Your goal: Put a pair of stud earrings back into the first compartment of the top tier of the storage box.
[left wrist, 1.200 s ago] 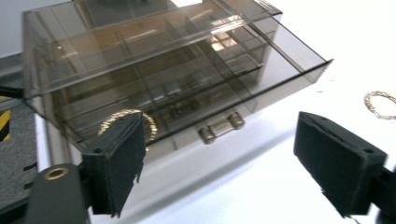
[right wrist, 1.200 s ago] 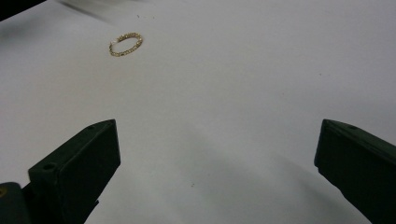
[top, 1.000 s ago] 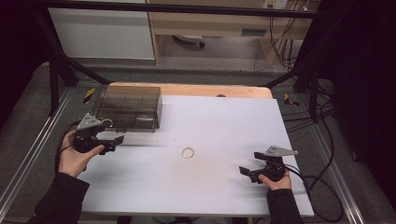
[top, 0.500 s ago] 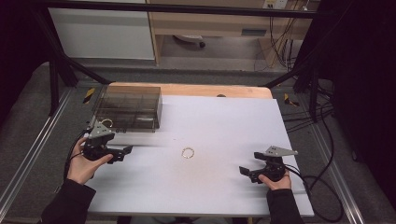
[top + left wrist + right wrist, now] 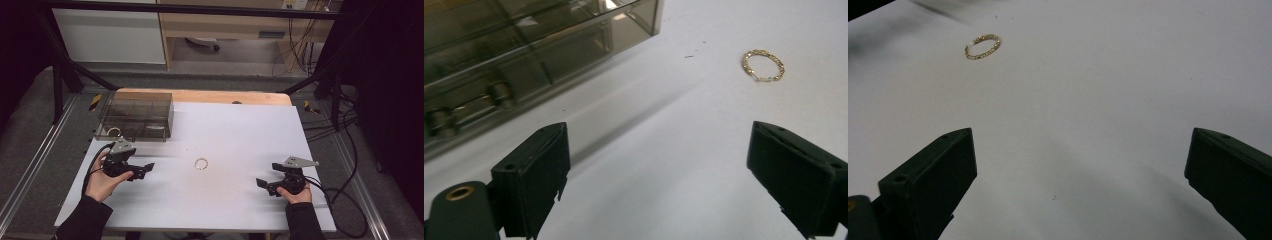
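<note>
Gold bracelet (image 5: 201, 163) lies flat mid-counter (image 5: 240, 130) — we hold our left claw (image 5: 145, 168) nearer, jaws apart, ring ahead-right; right claw (image 5: 261, 184) likewise open.

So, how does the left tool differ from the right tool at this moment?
The left tool lies near the smoky box; the right tool lies far from it. The left tool is closer to the gold ring than the right tool. Both are open, empty and aimed toward the ring.
</note>
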A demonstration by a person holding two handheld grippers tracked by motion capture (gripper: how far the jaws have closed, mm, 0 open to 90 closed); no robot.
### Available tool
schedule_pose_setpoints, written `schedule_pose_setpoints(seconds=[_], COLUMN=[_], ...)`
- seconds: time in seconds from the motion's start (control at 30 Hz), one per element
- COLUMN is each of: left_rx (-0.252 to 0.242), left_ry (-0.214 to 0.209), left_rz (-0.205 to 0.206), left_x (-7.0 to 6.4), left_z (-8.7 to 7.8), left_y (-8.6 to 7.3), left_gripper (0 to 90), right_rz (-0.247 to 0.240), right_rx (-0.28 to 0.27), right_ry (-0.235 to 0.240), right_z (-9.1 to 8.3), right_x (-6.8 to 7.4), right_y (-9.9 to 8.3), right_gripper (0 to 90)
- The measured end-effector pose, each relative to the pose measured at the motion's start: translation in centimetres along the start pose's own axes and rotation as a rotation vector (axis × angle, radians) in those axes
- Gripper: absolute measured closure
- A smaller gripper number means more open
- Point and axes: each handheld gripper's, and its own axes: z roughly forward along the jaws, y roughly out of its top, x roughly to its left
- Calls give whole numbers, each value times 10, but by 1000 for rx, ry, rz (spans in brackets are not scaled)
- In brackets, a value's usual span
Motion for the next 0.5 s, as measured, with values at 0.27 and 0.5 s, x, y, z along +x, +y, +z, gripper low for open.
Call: schedule_pose_setpoints(seconds=[0.27, 0.5], left_rx=[24, 32], left_ry=[-29, -49], left_rz=[31, 49], left_x=[-16, -29], left_z=[14, 23], left_y=[6, 13], left_gripper=[103, 103], right_rz=[-1, -1], right_rx=[-2, -2], right_ry=[0, -1], right_z=[0, 0], right_x=[0, 0], right_y=[0, 0], right_gripper=[7, 7])
